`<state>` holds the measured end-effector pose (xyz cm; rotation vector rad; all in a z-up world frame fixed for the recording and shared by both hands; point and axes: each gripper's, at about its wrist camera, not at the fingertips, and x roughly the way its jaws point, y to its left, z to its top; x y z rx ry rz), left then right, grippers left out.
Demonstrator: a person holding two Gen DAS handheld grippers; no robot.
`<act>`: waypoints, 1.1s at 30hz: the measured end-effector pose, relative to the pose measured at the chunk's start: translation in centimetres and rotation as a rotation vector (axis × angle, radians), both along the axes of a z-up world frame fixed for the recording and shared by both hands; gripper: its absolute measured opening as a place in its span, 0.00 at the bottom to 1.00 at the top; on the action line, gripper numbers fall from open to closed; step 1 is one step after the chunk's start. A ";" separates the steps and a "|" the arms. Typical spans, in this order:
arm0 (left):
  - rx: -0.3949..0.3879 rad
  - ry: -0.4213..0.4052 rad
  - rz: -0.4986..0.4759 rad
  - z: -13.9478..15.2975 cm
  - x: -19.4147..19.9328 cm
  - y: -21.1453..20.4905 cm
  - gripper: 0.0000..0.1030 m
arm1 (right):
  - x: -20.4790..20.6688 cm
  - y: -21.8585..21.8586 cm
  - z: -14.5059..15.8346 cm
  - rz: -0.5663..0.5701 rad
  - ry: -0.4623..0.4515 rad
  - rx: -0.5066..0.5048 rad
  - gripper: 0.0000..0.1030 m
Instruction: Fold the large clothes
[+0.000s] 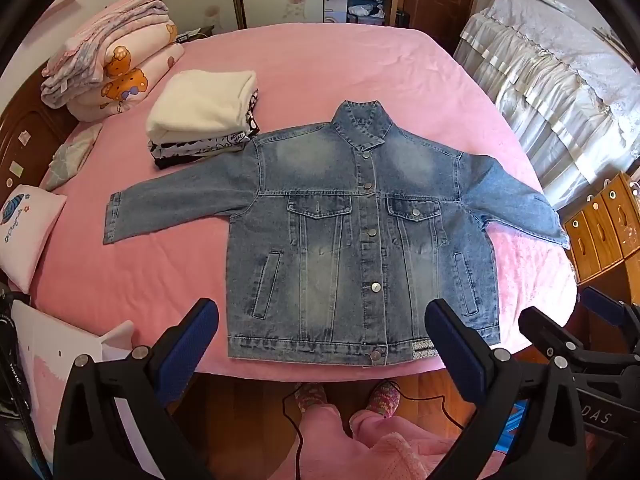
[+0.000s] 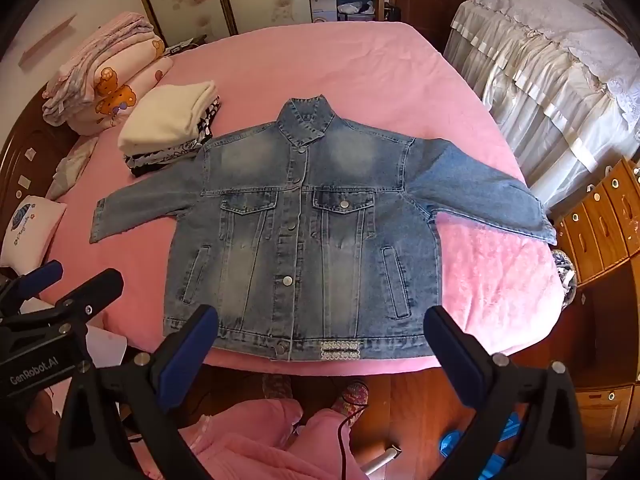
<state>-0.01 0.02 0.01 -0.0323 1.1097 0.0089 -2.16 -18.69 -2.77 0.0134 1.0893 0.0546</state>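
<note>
A blue denim jacket (image 1: 340,232) lies flat, buttoned and face up on the pink bed (image 1: 320,72), collar away from me, both sleeves spread out. Its right sleeve end hangs over the bed's right edge. It also shows in the right wrist view (image 2: 304,232). My left gripper (image 1: 322,344) is open and empty, held above the jacket's hem at the bed's near edge. My right gripper (image 2: 320,344) is open and empty, also over the hem. In the left wrist view the right gripper (image 1: 576,320) shows at the right; in the right wrist view the left gripper (image 2: 68,284) shows at the left.
A stack of folded clothes (image 1: 204,112) with a cream top sits left of the jacket's collar. Folded quilts (image 1: 108,64) and pillows (image 1: 28,228) lie along the bed's left side. Wooden drawers (image 1: 604,224) stand at the right. My feet (image 1: 344,396) are on the wooden floor.
</note>
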 end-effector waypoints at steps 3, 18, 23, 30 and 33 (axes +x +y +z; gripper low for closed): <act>0.000 -0.012 -0.005 0.1 0.0 0.1 0.99 | 0.1 0.1 0.1 -0.001 0.023 -0.014 1.00; 0.010 -0.033 -0.032 0.6 0.3 -0.6 0.99 | 0.8 -0.2 0.1 -0.009 0.006 -0.011 1.00; 0.012 -0.029 -0.033 0.6 0.6 -0.8 0.99 | 1.0 -0.4 0.0 -0.014 0.007 -0.010 1.00; 0.011 -0.028 -0.033 0.6 0.5 -0.8 0.99 | 1.0 -0.3 0.1 -0.011 0.005 -0.015 1.00; 0.012 -0.030 -0.032 0.6 0.5 -0.8 0.99 | 1.0 -0.3 0.1 -0.011 0.004 -0.016 1.00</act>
